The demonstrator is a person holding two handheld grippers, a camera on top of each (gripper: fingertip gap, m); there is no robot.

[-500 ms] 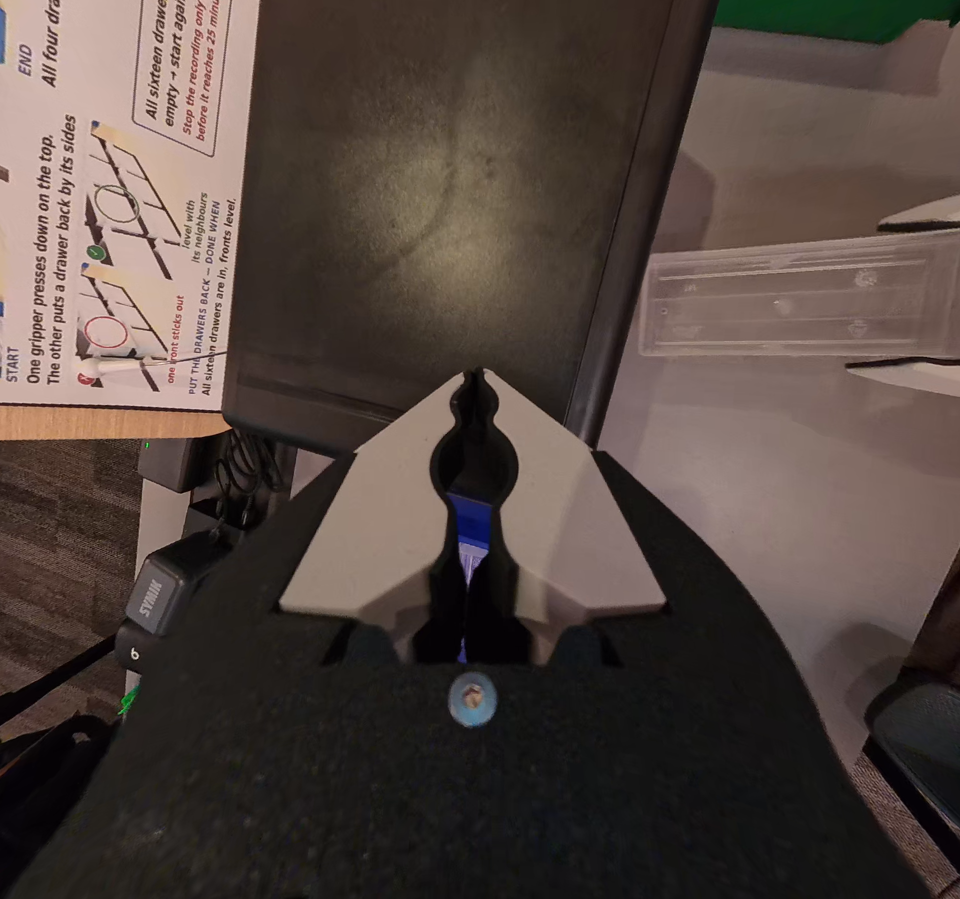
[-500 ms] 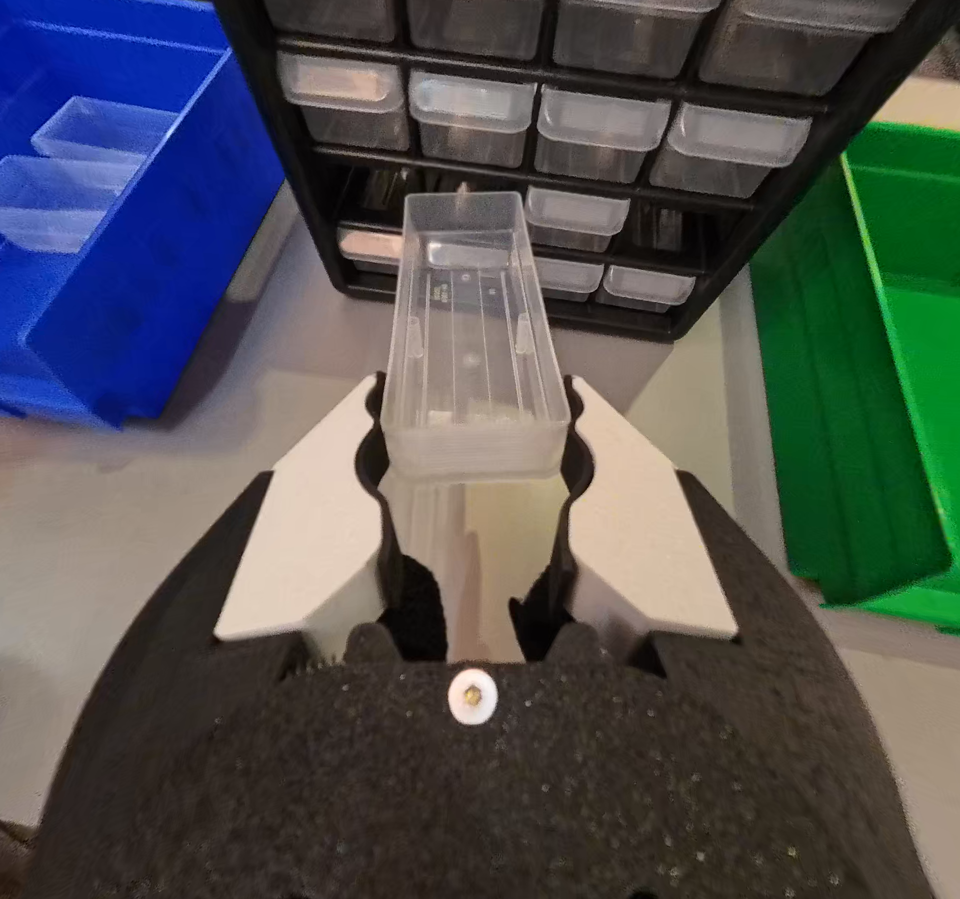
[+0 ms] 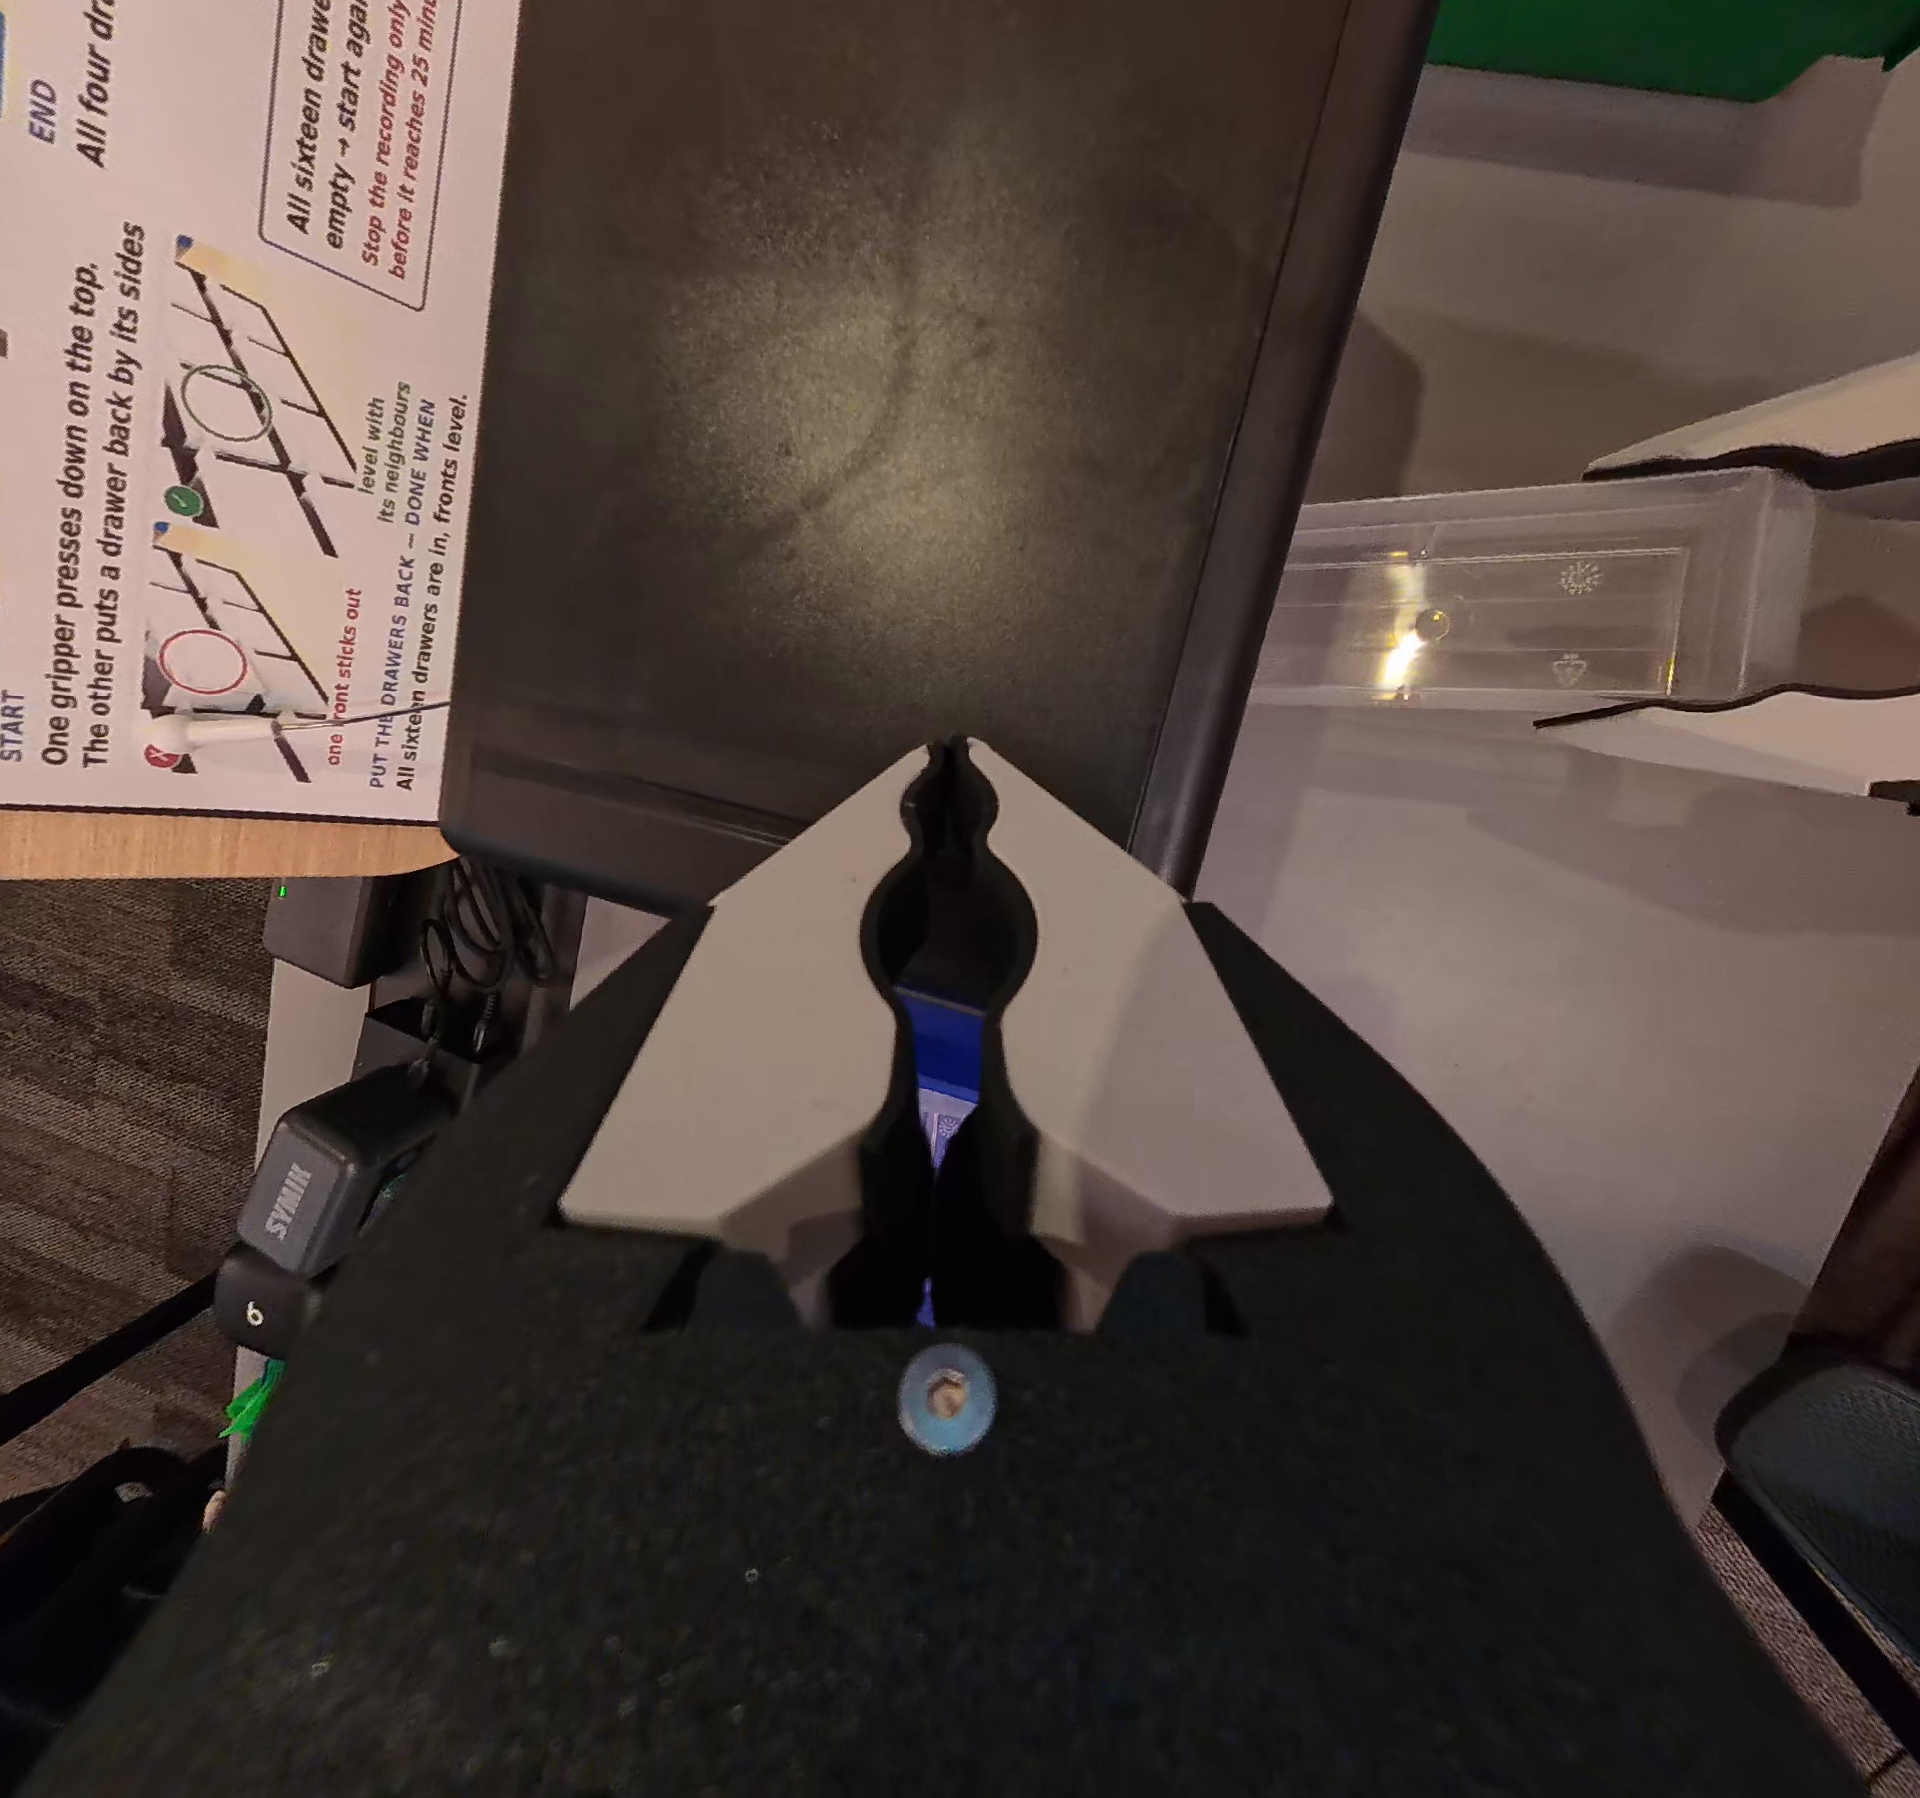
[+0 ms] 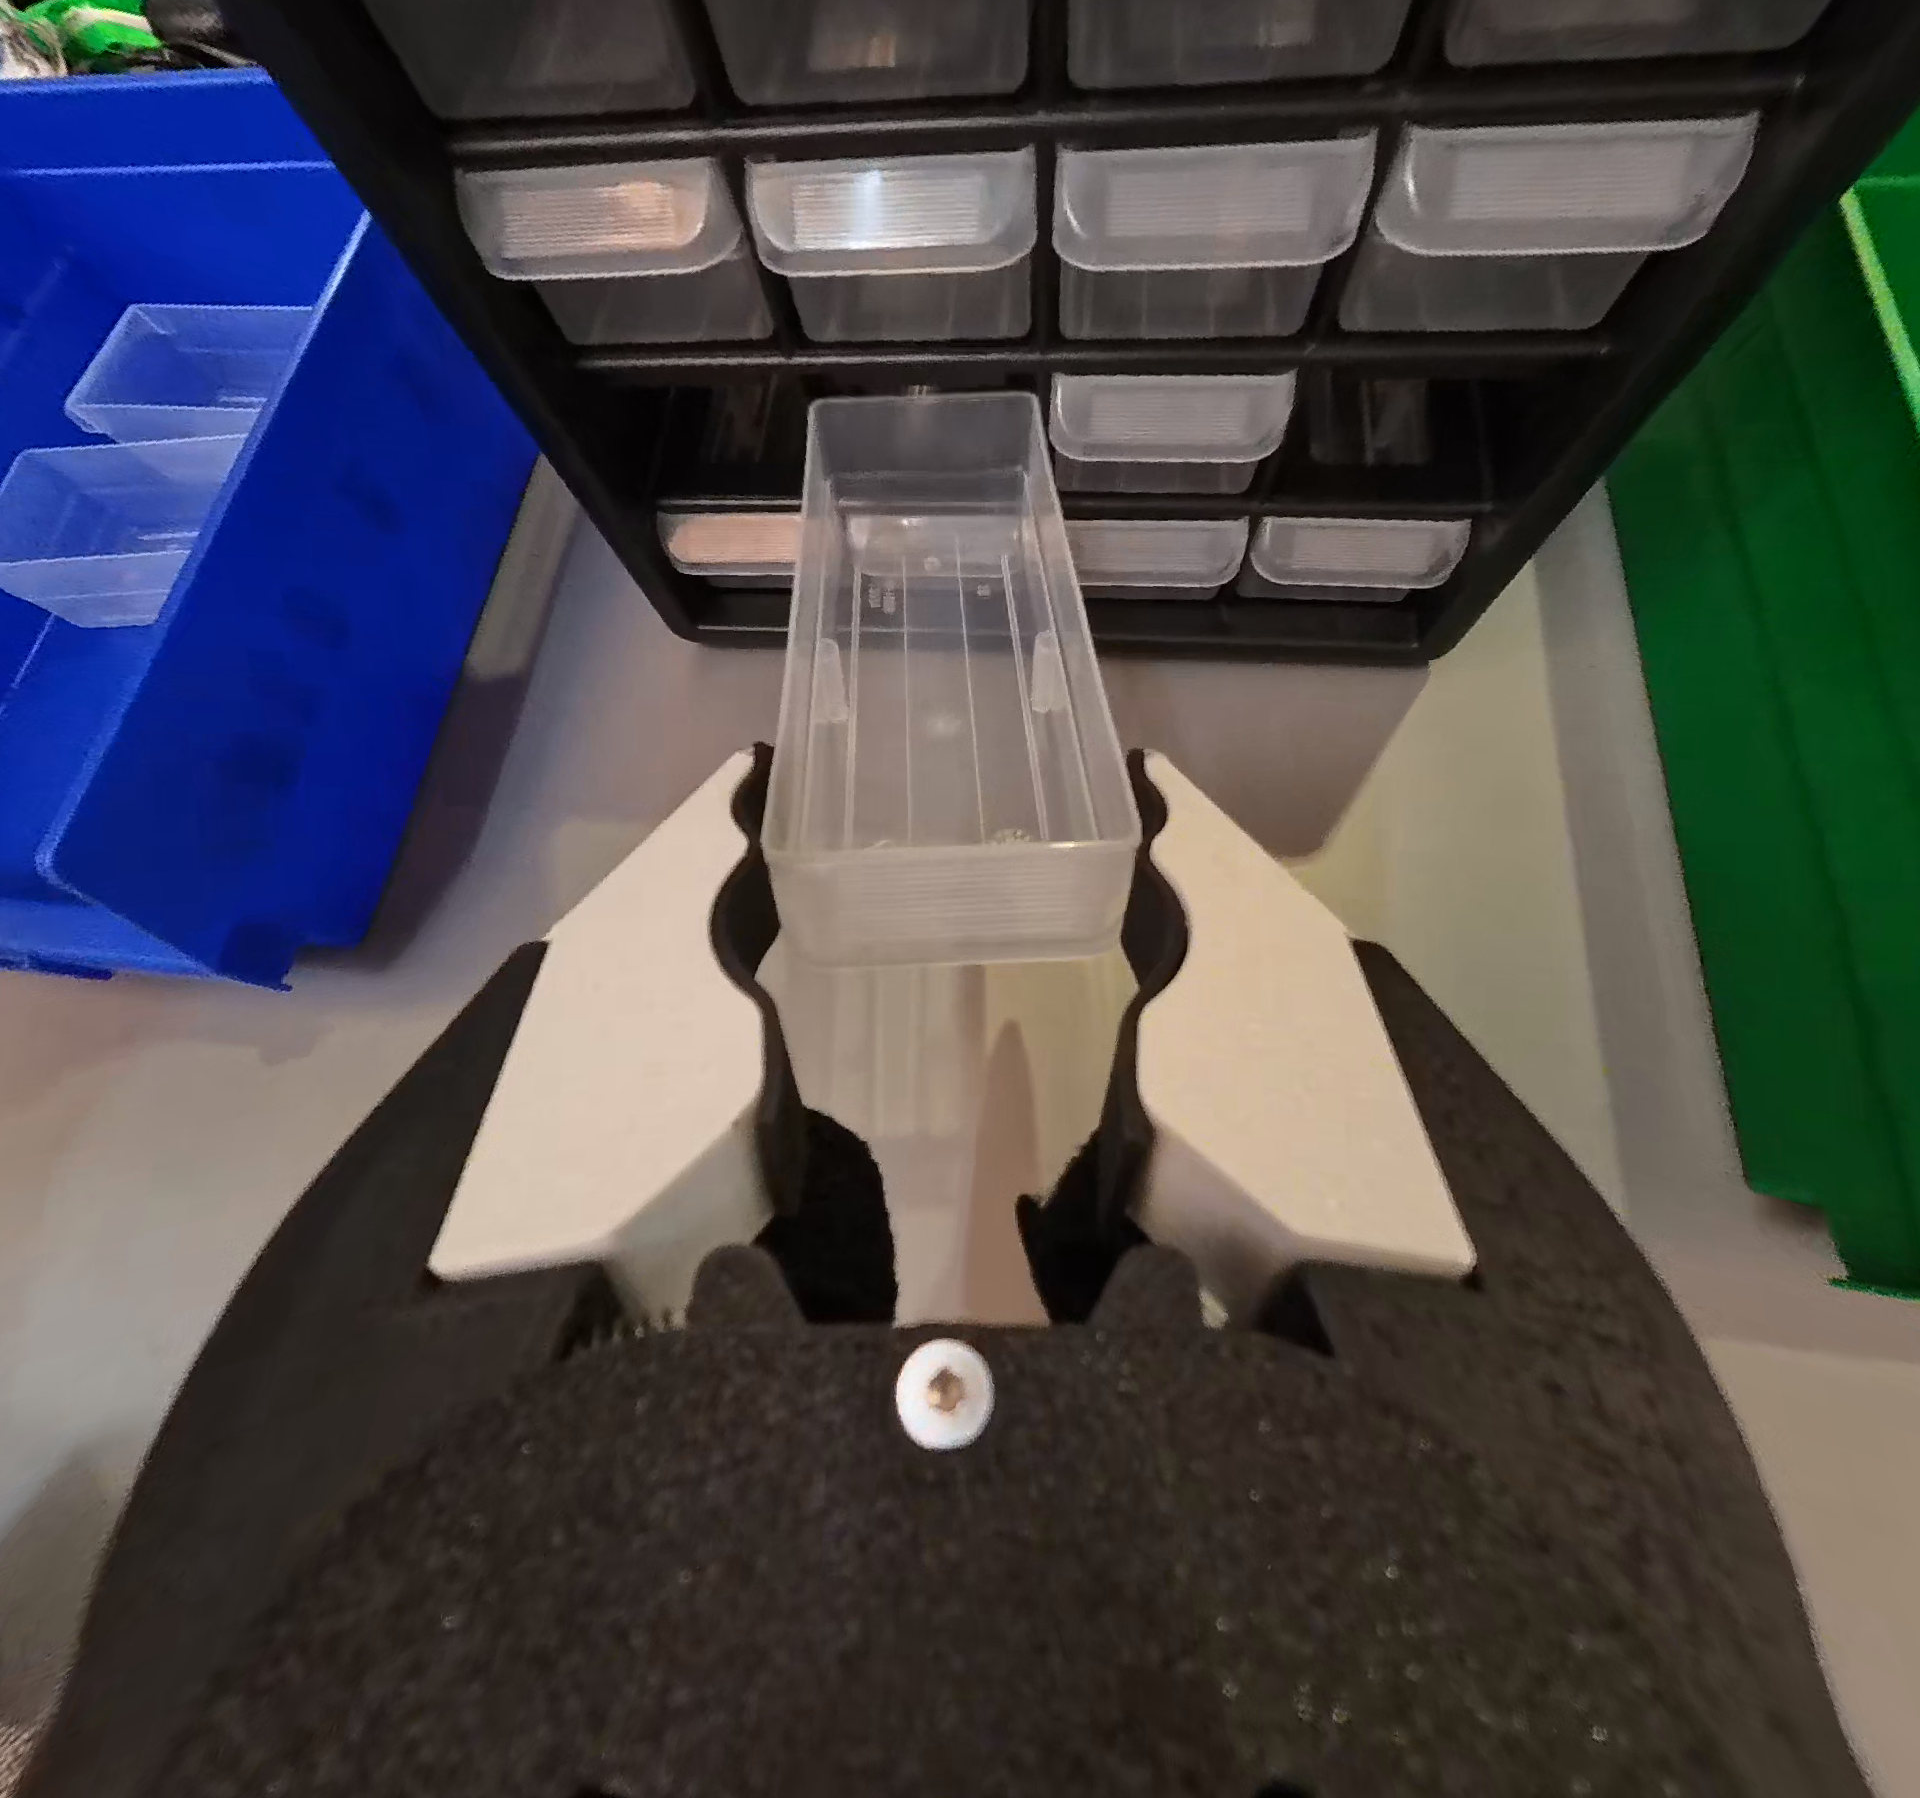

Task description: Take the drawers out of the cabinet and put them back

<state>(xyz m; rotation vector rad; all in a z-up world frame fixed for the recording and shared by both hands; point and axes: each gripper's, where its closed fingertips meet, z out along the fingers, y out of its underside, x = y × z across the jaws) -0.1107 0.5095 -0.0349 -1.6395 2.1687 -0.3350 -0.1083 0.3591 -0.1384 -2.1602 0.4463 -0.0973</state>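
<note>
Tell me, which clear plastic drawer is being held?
The clear plastic drawer clamped between the right gripper, sticking out before the black cabinet; others sit in slots.

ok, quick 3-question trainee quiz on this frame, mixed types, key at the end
1. True or false: the right gripper holds a clear drawer by its sides.
2. On what do the left gripper fingertips rest?
A. blue bin
B. black cabinet top
C. green bin
3. Fill in: two loose clear drawers lie in the ____ bin.

Key:
1. True; the drawer's far end points at an open slot in the cabinet.
2. B, the cabinet top, jaws shut.
3. blue
</note>
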